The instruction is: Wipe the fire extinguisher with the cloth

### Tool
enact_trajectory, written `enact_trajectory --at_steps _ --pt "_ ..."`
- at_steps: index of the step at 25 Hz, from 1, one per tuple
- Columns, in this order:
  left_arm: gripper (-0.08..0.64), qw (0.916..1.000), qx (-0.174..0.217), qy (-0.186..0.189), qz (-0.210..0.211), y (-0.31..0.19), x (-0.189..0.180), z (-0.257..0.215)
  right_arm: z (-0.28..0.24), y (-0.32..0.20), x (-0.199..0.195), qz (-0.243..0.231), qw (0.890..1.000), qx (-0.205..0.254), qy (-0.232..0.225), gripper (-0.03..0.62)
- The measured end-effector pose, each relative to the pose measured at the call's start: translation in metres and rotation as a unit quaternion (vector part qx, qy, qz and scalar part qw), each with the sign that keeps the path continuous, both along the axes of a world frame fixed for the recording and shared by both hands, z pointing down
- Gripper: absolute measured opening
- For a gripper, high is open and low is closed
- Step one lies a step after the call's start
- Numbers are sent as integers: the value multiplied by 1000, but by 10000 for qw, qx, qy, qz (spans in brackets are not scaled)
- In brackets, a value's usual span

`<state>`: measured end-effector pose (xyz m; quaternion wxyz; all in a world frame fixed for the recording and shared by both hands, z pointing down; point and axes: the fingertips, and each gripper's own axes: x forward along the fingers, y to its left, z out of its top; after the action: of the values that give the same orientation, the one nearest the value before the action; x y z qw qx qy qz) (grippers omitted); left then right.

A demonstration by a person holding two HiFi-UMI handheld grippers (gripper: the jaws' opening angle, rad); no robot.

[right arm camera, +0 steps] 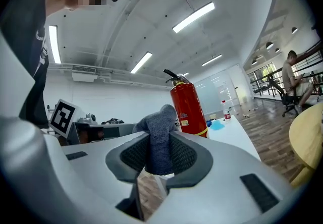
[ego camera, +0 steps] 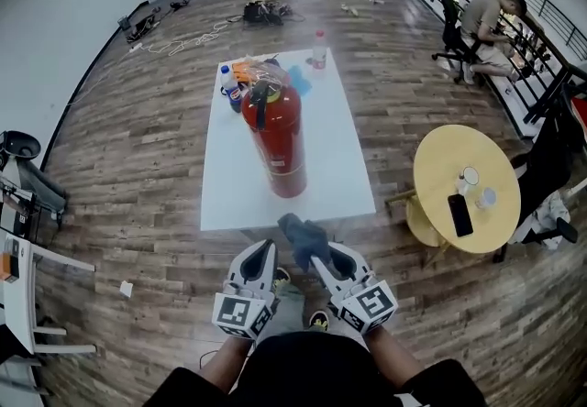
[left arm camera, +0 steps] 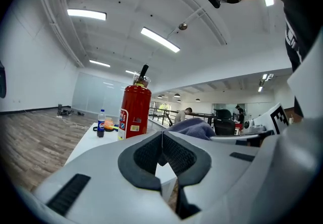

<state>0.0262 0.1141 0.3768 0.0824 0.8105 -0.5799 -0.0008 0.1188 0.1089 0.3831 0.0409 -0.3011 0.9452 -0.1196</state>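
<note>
Cloth of soft blue-grey knit bunched and clamped in right gripper, limp, light. Left gripper pinched together, empty. Tall red metal fire extinguisher upright on white rectangular table: probably heavy, rigid, slick; best steadied at black valve head.

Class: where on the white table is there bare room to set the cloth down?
Near end of the table, between extinguisher and front edge; also the strips either side of it. The far end is crowded with bottles and clutter.
</note>
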Motion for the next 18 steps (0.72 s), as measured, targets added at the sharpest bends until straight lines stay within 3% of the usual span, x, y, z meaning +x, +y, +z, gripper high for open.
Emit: enact_trajectory --at_steps 6,12,18 --pt "26 10000 54 42 2 -63 -42 -4 -7 -60 -25 328 9994 -82 98 101" --pt "26 9999 92 110 26 -138 -92 -11 -27 -121 -69 -69 9997 135 169 101" --pt "26 9996 191 126 185 -189 -122 -22 -66 -176 -64 729 9960 499 -92 103"
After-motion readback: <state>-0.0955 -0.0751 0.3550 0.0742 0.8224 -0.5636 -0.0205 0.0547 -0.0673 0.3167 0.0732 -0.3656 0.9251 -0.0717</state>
